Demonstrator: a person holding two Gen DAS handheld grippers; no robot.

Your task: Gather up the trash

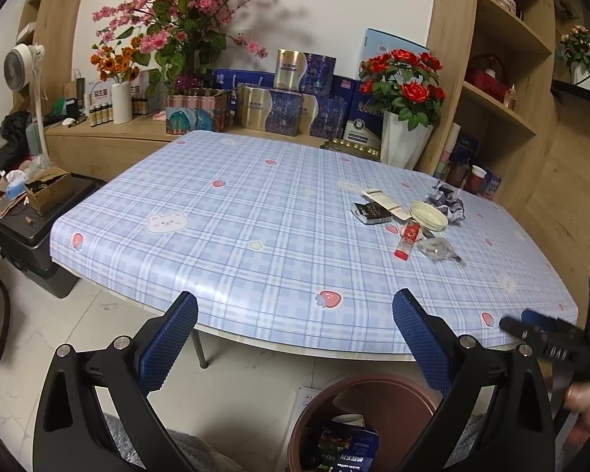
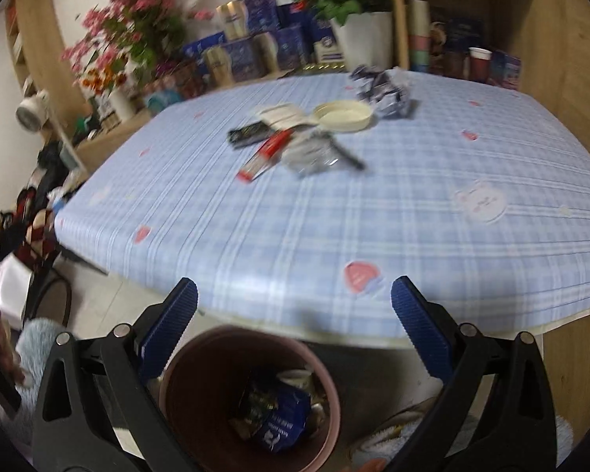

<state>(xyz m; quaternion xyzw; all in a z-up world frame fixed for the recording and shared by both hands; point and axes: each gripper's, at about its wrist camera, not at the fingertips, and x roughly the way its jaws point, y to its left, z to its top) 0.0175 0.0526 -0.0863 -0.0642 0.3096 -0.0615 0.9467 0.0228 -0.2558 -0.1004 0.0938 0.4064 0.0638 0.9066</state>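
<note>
Both grippers, left (image 1: 295,338) and right (image 2: 294,330), gape empty above a round brown plastic bin (image 2: 200,377) holding a blue coffee packet (image 2: 283,421). Beyond, on the glossy plaid tablecloth (image 1: 224,236), lie a cream lid (image 1: 428,215), red tube (image 1: 408,240) and crumpled wrappers (image 1: 446,201).

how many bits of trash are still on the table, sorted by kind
Crumpled wrappers: 2 (dark blue and white one, clear one)
Flat packets or cards: 2 (black packet, white card)
Red tube: 1
Cream lid: 1
Total: 6
</note>
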